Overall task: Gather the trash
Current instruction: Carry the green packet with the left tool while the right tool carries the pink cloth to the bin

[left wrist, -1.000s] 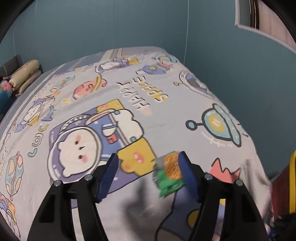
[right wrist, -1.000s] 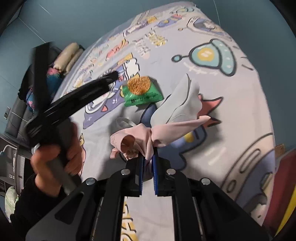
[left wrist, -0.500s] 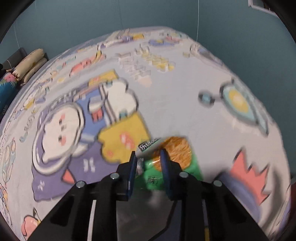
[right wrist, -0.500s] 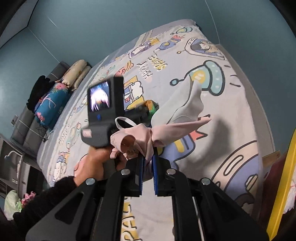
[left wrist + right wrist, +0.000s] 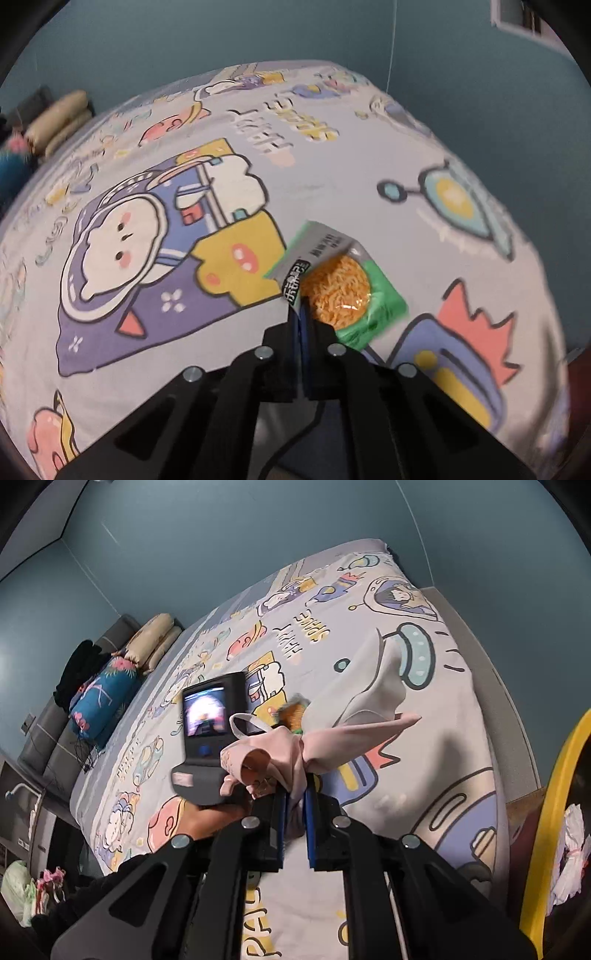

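On the bed (image 5: 332,177), whose cartoon sheet reads "HAPPY SPACE", the left gripper (image 5: 300,314) has just closed on the green snack packet (image 5: 340,284); its label is unreadable. The right gripper (image 5: 293,805) pinches pink cloth (image 5: 295,749).

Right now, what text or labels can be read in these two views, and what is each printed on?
"HAPPY SPACE": on the cartoon bedsheet, upside down in both views.
"PA": large yellow letters on the bedsheet's near edge, cut off by the right gripper.
Chinese print on the green snack packet held in the left gripper: too blurred to read.
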Tool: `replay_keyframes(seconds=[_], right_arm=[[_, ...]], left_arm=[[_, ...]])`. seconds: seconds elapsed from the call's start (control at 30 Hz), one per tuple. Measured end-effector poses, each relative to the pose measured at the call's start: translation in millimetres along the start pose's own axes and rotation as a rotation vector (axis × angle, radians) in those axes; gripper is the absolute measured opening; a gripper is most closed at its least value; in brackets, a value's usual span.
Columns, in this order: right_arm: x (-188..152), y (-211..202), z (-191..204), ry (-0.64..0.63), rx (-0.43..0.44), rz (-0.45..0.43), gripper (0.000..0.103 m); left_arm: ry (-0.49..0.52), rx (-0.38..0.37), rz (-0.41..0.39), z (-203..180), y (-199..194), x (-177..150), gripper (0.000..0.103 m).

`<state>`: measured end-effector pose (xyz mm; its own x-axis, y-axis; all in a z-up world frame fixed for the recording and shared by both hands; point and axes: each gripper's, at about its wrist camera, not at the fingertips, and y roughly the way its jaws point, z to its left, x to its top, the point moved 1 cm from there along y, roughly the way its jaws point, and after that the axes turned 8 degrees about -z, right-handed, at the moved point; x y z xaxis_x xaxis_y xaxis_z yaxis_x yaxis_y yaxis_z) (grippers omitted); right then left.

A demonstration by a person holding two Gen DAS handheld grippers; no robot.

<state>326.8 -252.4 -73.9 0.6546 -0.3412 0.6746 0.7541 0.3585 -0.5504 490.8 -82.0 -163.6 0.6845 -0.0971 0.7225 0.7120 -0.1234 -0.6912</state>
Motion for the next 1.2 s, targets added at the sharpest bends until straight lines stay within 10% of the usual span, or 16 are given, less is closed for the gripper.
replay_keyframes(seconds=[0.47,1.2], right_arm=[[-8.6,-54.0,-26.1,0.039,-0.007,0.016,0.008],[1.0,-217.0,-144.2,0.083,-0.280,-0.243,0.008]], left_arm=[[-0.011,-0.175,-0.173,-6.1,-157.9,-7.2,0.000],[0.310,-0.355,-0.369,-216.6,-299.6,-15.9,0.001]])
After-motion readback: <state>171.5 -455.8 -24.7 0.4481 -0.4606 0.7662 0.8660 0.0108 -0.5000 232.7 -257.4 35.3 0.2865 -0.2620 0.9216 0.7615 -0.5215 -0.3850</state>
